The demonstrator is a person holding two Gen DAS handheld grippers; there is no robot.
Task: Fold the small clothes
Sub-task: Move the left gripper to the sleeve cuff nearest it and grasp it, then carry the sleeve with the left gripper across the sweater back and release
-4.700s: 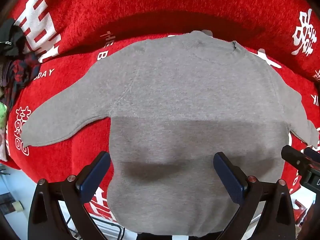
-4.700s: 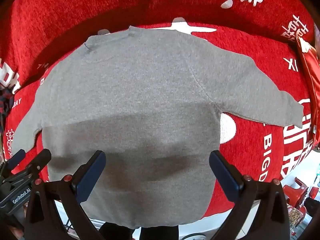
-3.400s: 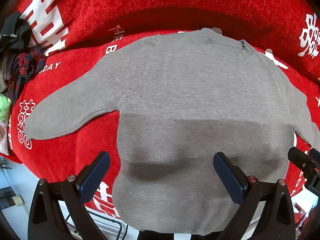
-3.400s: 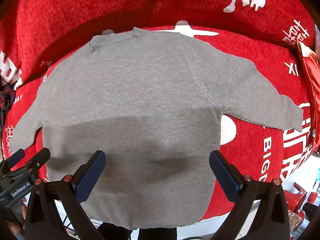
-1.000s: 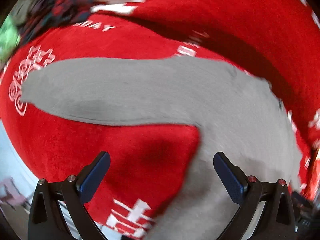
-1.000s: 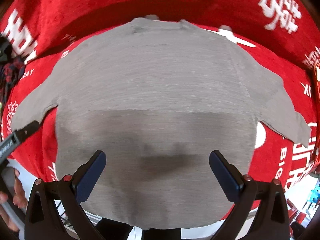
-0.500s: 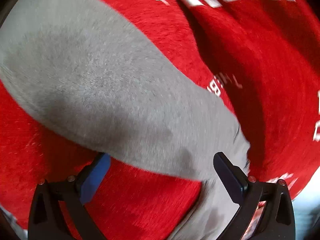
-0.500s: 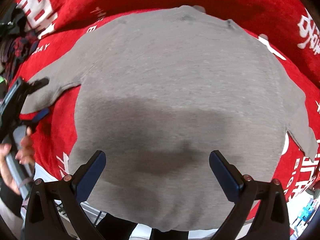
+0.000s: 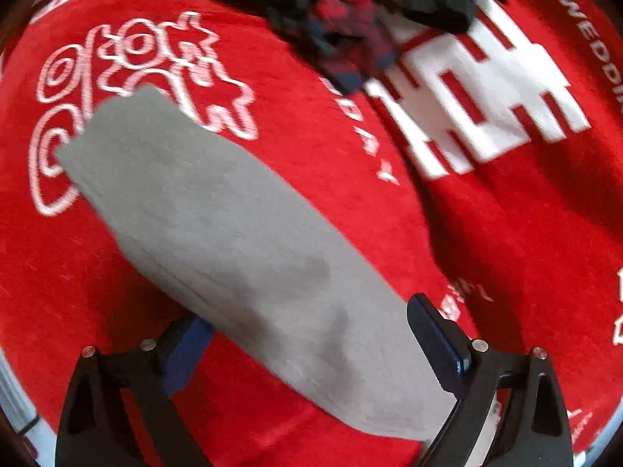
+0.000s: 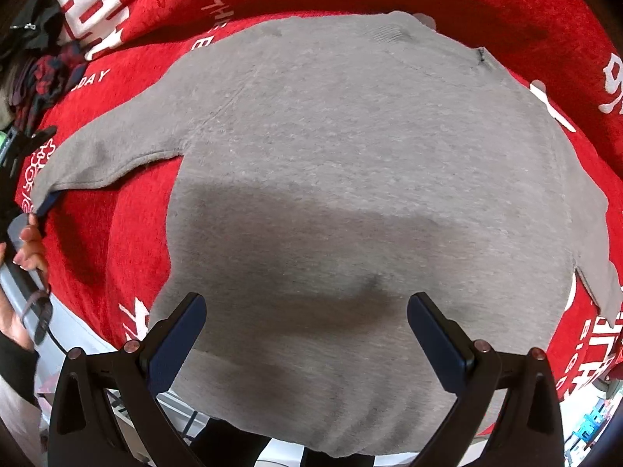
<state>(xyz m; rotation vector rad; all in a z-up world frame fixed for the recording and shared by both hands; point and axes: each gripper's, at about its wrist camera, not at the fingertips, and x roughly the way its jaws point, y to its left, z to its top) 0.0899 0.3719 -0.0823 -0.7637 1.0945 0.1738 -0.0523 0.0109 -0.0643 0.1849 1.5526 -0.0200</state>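
A small grey sweater [image 10: 350,179] lies flat, neck far, on a red cloth with white lettering. Its left sleeve [image 9: 218,233] runs between the fingers of my left gripper [image 9: 311,334], which is open, its lower finger under the sleeve's edge. In the right wrist view the left gripper [image 10: 37,171] sits at the cuff [image 10: 46,186], one blue pad under it. My right gripper [image 10: 307,334] is open and empty, hovering above the sweater's lower body. The right sleeve [image 10: 595,249] lies at the right edge.
A pile of dark plaid and black clothes [image 9: 350,11] lies beyond the left sleeve; it also shows at the far left of the right wrist view [image 10: 43,66]. The red cloth [image 9: 506,233] drapes up at the back. The table's front edge [image 10: 78,334] is near.
My left gripper has swung left along the sleeve and reached the cuff end, its fingers around it. My right gripper has shifted left over the sweater's body.
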